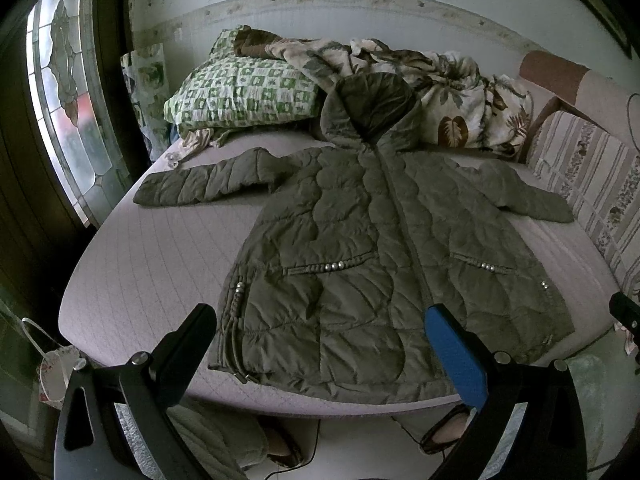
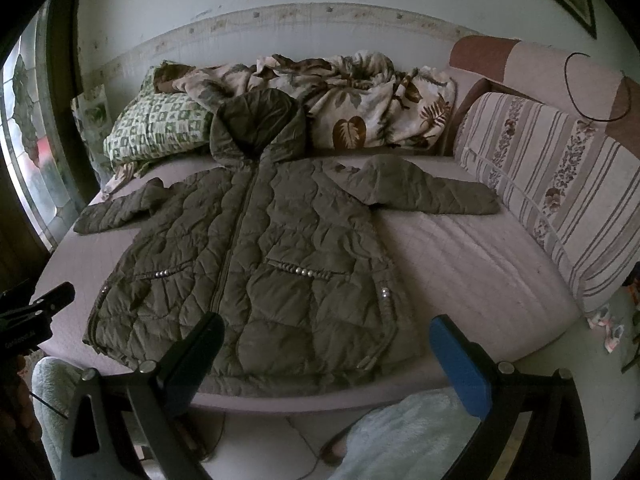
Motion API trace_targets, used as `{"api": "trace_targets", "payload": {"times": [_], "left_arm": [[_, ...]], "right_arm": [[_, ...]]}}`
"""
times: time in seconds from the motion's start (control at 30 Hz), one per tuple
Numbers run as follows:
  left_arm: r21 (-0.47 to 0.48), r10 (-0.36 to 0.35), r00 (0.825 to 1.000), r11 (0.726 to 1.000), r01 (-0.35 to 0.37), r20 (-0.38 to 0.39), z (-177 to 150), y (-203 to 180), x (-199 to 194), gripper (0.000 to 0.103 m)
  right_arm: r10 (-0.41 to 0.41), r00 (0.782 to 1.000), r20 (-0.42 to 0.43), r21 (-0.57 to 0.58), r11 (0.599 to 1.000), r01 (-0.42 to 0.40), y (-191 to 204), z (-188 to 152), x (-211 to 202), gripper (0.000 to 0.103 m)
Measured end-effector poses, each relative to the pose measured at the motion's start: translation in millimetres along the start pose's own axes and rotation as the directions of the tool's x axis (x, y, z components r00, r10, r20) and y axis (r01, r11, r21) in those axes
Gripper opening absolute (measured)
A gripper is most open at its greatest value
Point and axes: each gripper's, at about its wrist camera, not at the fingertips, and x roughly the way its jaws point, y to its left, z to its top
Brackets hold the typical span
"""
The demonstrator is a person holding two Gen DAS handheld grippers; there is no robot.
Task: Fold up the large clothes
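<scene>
An olive quilted hooded jacket (image 1: 360, 248) (image 2: 256, 256) lies flat, front up and zipped, on a pale bed (image 1: 152, 264) (image 2: 460, 264), both sleeves spread sideways and the hood toward the wall. My left gripper (image 1: 320, 320) hangs open above the hem near the bed's front edge, holding nothing. My right gripper (image 2: 326, 330) is open too, over the hem's right part, with nothing between its black and blue fingers. In the right wrist view the left gripper's tip (image 2: 52, 298) shows at the left edge.
A green checked pillow (image 1: 244, 96) and a leaf-print blanket (image 1: 460, 96) are heaped behind the hood. A striped cushion (image 2: 560, 184) lines the bed's right side. A glass door (image 1: 68, 100) stands at left. A person's feet (image 1: 444, 432) are on the floor below the front edge.
</scene>
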Motion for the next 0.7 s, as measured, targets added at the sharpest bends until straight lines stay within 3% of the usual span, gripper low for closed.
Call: {"api": "trace_targets", "payload": {"times": [0.17,0.7], "left_arm": [[0.013,0.024,1.0,1.0,-0.024,-0.007,0.5,4.4,9.7,0.103],[-0.026,0.045,0.989,0.998,-0.05,-0.14,0.6,31.4,34.2,0.103]], "right_arm": [[0.001,1.0,-0.015,-0.005,1.0,-0.002,2.0,1.2,7.5,0.103],[0.027,0.998,-0.057,-0.038,0.999,-0.029,22.9,11.2,40.0,0.103]]}}
